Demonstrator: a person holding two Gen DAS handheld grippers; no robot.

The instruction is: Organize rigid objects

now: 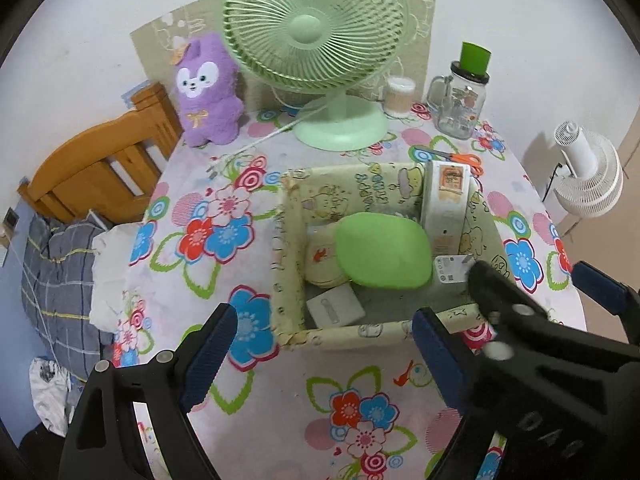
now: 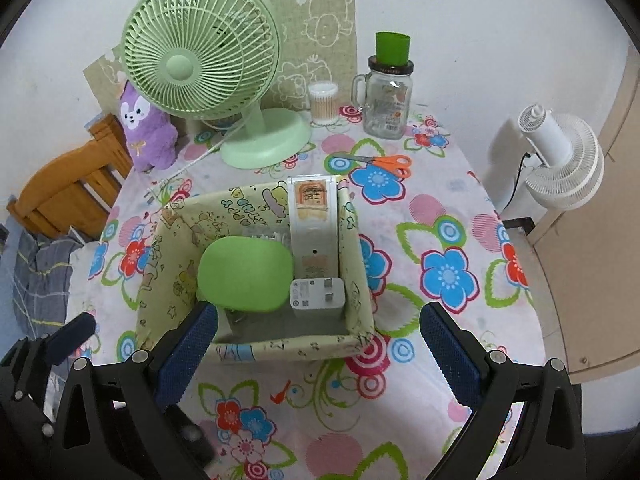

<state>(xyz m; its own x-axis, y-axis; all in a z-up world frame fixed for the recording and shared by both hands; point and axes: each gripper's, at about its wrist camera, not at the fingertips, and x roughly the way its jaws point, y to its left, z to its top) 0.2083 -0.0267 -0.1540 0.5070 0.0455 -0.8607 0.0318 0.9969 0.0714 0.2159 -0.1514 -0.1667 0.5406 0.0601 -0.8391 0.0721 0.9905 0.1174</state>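
A round table (image 2: 440,216) under a flowered cloth stands against a white wall, with a green desk fan (image 2: 208,68) at its far edge. Near the front edge sits a paper-covered box (image 2: 256,350), apparently the collecting bin, already holding a tall white carton (image 2: 314,220) upright in its far right corner, a green rounded case (image 2: 244,272) leaning mid-box and a white plug adapter (image 2: 318,294). The orange scissors (image 2: 384,164) lie loose behind the box, while the left gripper (image 1: 320,352) and right gripper (image 2: 320,344) hang before it, jaws wide and empty.

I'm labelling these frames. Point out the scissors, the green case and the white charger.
scissors (image 2: 394,163): right wrist view, orange handles.
green case (image 2: 245,274): right wrist view, lid centre.
white charger (image 2: 318,294): right wrist view, pronged top face.
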